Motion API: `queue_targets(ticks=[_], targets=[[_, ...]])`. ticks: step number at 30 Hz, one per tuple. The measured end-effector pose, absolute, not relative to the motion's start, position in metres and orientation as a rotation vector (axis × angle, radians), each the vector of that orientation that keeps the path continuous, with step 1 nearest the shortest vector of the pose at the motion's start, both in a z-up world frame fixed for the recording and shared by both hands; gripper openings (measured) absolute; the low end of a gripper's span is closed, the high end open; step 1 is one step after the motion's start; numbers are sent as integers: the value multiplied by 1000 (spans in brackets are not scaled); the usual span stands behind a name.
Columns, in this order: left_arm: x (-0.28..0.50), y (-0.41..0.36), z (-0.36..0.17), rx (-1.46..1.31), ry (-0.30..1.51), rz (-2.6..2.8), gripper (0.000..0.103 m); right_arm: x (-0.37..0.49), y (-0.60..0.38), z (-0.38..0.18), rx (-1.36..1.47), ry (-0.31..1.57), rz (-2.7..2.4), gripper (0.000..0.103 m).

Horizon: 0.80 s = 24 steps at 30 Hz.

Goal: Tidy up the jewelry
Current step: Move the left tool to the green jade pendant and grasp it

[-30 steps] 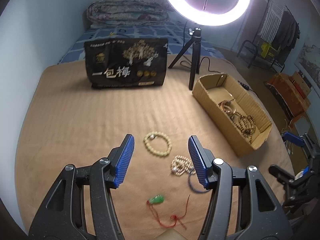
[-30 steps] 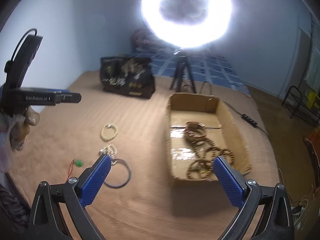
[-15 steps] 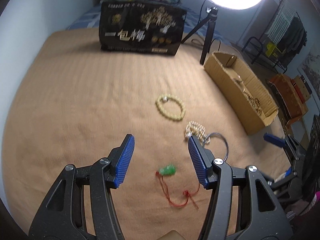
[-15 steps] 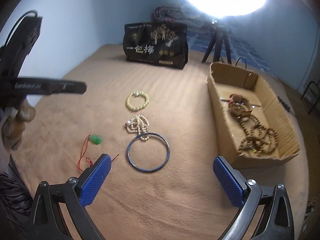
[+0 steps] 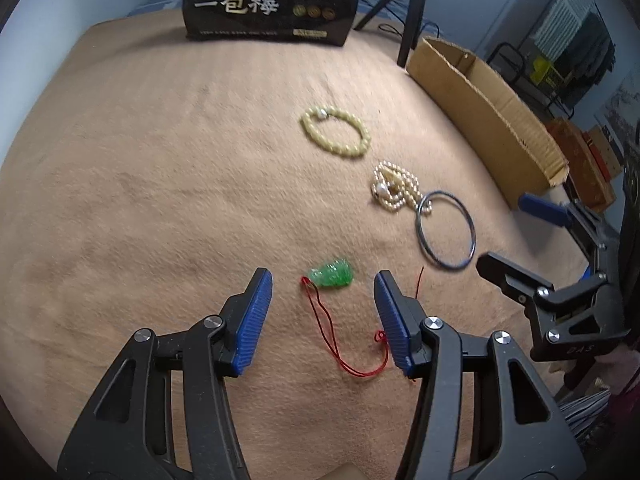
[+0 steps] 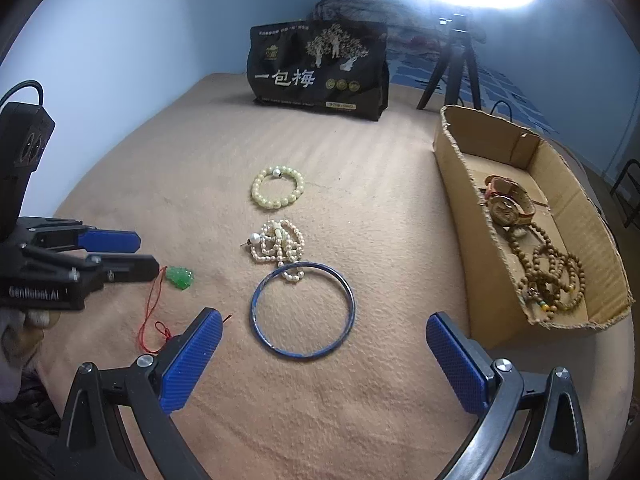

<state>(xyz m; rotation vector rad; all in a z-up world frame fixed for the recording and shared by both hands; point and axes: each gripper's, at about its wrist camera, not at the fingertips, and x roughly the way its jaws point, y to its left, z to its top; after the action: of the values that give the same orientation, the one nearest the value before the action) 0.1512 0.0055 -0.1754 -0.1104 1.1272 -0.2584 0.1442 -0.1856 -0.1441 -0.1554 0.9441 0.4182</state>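
Pendant lies between the left gripper's spread fingertips, apparently untouched; bangle sits ahead of the right gripper's wide-spread fingers.

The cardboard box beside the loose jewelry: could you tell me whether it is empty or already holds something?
Not empty. The cardboard box holds a watch and brown bead strands.

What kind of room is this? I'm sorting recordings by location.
Probably a bedroom at home: the jewelry lies on a tan blanket spread like bedding, a folded quilt sits behind, and a clothes rack stands alongside.
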Motion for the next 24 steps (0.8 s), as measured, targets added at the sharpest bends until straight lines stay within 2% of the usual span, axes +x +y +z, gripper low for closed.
queue_targets(ticks=[16, 19, 24], targets=[[153, -1, -195, -111, 1141, -221, 52, 151, -164, -165, -233, 974, 448, 103], [157, -5, -197, -100, 1143, -208, 43, 154, -162, -169, -235, 984, 443, 103], [160, -10, -198, -78, 1138, -182, 36, 158, -159, -176, -235, 999, 435, 103]])
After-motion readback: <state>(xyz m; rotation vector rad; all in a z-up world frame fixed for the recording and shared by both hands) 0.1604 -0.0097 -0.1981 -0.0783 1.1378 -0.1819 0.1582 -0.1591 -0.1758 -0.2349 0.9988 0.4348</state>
